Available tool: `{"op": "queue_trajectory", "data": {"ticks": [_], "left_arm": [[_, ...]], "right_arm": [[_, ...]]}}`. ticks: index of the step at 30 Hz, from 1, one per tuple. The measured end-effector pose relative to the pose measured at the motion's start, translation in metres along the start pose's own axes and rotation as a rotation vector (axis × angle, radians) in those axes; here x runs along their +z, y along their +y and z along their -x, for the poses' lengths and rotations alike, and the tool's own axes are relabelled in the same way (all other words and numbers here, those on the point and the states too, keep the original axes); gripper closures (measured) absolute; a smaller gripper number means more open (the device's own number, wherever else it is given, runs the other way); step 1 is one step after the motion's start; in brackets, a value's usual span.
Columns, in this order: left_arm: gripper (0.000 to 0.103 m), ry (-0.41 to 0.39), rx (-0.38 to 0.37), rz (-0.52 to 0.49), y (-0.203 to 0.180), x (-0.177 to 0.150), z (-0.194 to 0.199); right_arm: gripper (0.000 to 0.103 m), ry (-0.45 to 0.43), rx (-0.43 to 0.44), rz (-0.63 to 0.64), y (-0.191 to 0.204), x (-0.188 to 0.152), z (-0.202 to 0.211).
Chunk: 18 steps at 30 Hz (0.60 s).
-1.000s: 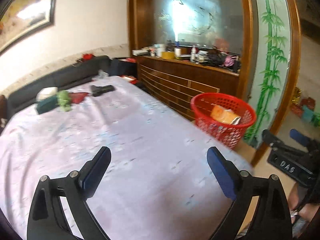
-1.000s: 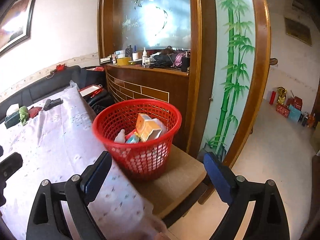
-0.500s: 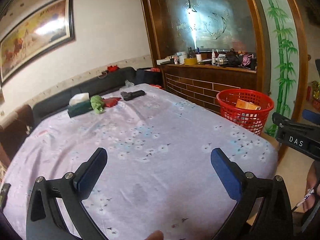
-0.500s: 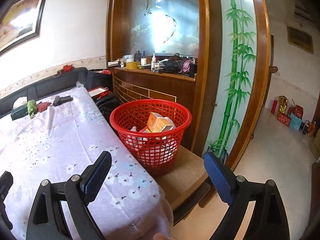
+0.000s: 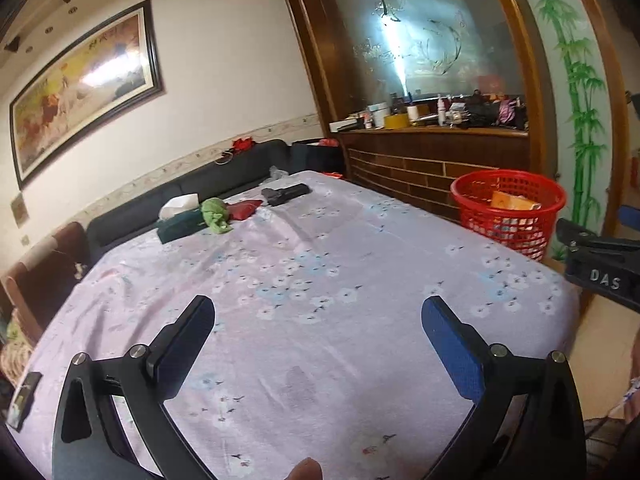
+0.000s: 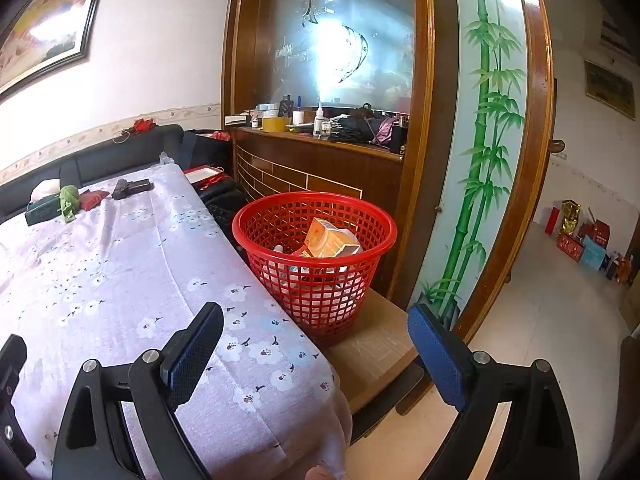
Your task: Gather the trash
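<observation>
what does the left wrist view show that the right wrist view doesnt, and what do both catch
Only the left wrist view shows the brown chair at the table's far-left edge, the whole framed painting, and the other, right tongs entering from the side.

Only the right wrist view shows the wooden stool under the basket and the red and gold boxes on the floor by the far wall.

Both show the red basket holding an orange carton, the floral tablecloth, and the green cloth.

Left wrist view: low over near end of floral tablecloth [image 5: 320, 280], facing along table toward sofa. Right wrist view: beside table's right corner, facing red basket [image 6: 316, 256]. Shared: tablecloth, basket, wooden counter [image 6: 320, 160].
</observation>
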<state>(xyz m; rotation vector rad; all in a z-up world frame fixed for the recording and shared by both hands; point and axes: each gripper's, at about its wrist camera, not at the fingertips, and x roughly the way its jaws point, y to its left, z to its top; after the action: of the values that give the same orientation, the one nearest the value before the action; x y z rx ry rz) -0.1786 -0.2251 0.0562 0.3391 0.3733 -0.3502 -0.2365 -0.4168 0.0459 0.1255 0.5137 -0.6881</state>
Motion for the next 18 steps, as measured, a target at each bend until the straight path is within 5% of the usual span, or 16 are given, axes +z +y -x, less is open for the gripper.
{"op": "queue_trajectory", "data": {"ticks": [9,18], "left_arm": [[0.000,0.019,0.032,-0.015,-0.0061,-0.0006,-0.0003],[0.000,0.055,-0.028,0.018,-0.0010,-0.0016,-0.0051]], "right_arm": [[0.007,0.000,-0.006,0.000,0.0005,-0.0002,-0.0002],[0.007,0.007,-0.005,0.006,0.0025,-0.0008,-0.0017]]}}
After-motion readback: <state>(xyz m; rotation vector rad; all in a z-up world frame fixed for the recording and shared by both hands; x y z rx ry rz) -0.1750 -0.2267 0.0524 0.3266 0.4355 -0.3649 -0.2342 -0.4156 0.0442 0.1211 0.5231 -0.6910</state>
